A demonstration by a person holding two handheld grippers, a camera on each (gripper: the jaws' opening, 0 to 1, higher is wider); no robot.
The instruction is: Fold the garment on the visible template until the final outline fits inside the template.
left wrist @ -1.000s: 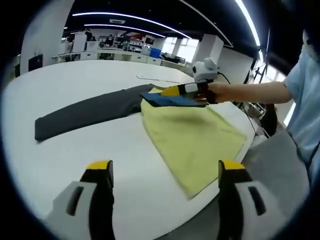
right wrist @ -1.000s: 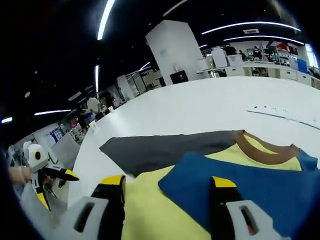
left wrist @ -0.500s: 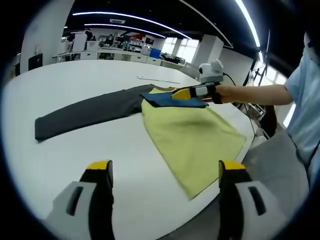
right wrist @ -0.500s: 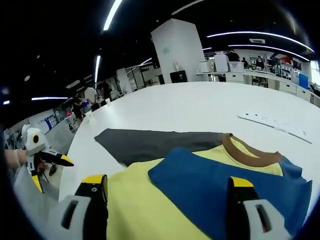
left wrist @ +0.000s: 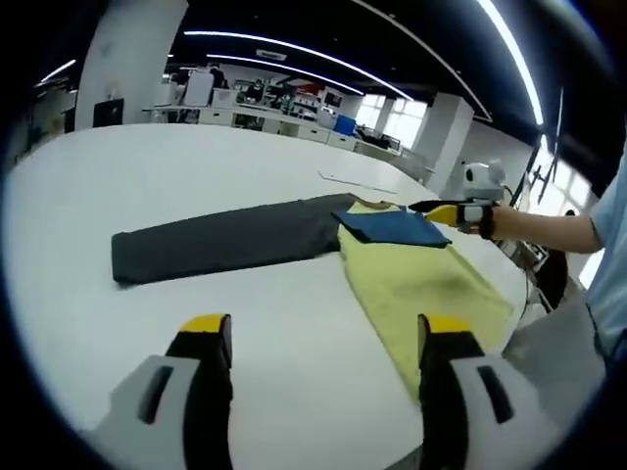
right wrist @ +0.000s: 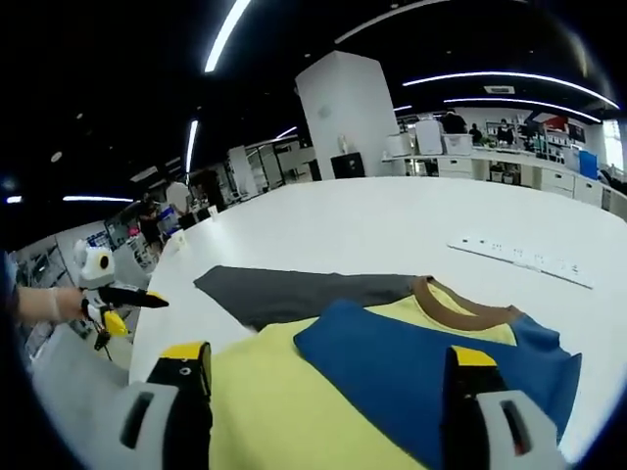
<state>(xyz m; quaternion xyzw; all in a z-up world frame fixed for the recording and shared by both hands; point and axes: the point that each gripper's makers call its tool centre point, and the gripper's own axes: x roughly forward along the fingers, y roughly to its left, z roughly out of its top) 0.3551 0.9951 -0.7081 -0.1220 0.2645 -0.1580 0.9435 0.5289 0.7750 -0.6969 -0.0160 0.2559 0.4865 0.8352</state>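
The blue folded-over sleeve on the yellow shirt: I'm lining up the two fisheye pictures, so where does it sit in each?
Left gripper view: the blue folded-over sleeve lies right of centre, at the far end of the yellow shirt.
Right gripper view: it spreads across the lower right, between the jaws.
Shared landmark: the long dark grey cloth beside the shirt.

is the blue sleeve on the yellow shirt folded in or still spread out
Folded in: the blue sleeve lies flat across the yellow shirt below its brown collar.
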